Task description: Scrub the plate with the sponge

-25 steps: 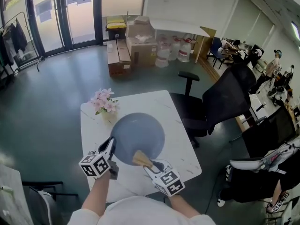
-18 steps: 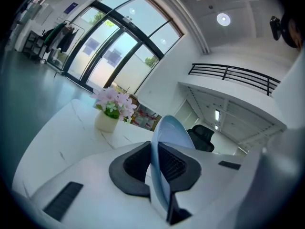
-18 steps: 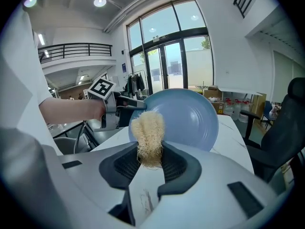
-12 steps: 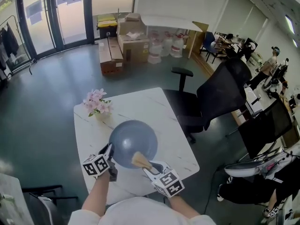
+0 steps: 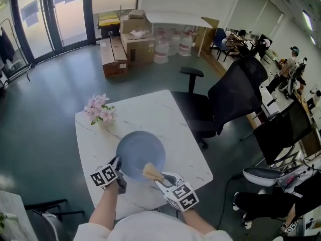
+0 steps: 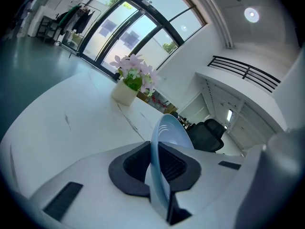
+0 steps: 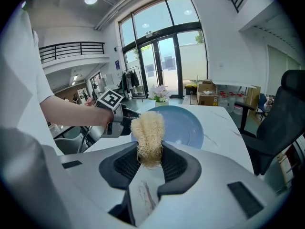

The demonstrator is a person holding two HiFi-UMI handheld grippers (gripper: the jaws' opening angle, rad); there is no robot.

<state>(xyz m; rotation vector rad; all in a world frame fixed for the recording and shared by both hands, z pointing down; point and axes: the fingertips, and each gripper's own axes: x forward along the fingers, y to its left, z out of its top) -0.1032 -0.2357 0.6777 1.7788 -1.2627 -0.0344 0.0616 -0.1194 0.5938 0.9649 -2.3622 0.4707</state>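
A round blue-grey plate (image 5: 139, 152) is held tilted over the white marble table (image 5: 165, 124). My left gripper (image 5: 118, 167) is shut on the plate's near-left rim; in the left gripper view the plate (image 6: 162, 147) stands edge-on between the jaws of the left gripper (image 6: 156, 163). My right gripper (image 5: 161, 177) is shut on a tan fibrous sponge (image 5: 150, 171) that rests against the plate's near-right part. In the right gripper view the sponge (image 7: 148, 136) sticks up between the jaws of the right gripper (image 7: 150, 157), with the plate (image 7: 183, 125) behind it.
A small pot of pink flowers (image 5: 100, 110) stands at the table's far left corner. A black office chair (image 5: 228, 102) is just right of the table. Cardboard boxes (image 5: 123, 41) sit on the floor beyond. People sit at desks on the far right.
The head view has shifted, so table and plate appear smaller and lower. Both grippers keep their holds; the sponge stays on the plate's near-right part.
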